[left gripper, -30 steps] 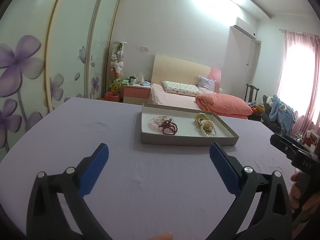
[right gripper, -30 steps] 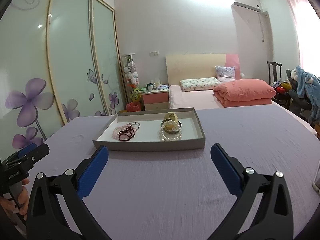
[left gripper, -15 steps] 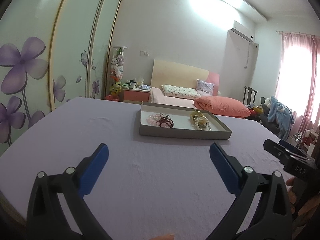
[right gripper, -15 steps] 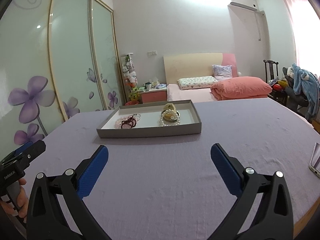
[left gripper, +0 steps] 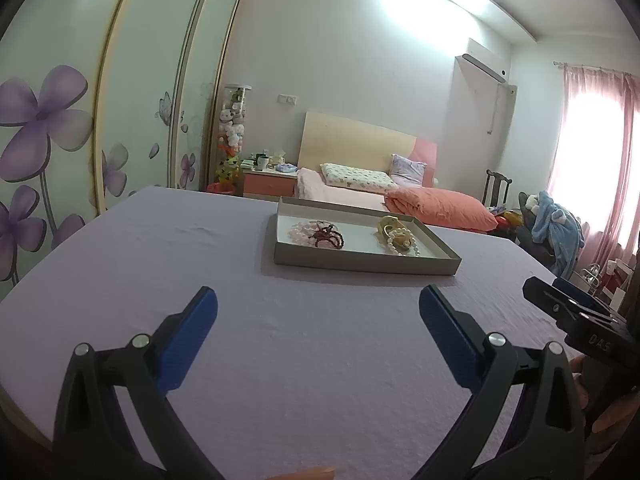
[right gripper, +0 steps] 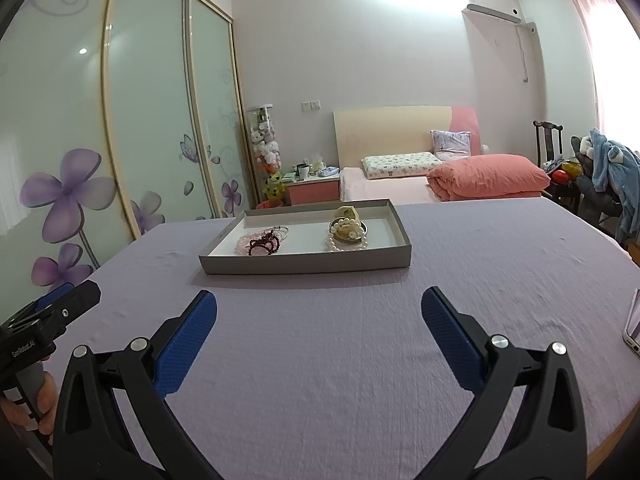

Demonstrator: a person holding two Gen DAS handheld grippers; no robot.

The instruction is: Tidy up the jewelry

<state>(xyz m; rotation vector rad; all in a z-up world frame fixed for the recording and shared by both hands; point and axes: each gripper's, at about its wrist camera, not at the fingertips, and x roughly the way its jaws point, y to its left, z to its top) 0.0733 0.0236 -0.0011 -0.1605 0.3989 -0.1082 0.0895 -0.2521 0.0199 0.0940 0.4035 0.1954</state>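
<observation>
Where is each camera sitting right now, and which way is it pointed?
Left wrist: sits on the left tool, low over the purple tablecloth, facing the grey tray and the bed beyond; shows its own open blue fingers, plus the right tool and a hand at the right edge.
Right wrist: sits on the right tool, facing the same tray from further right; shows its open fingers, the left tool at the left edge, a phone at the right.
Shared: tray, pearl bracelet, dark bead bracelet, bed.
</observation>
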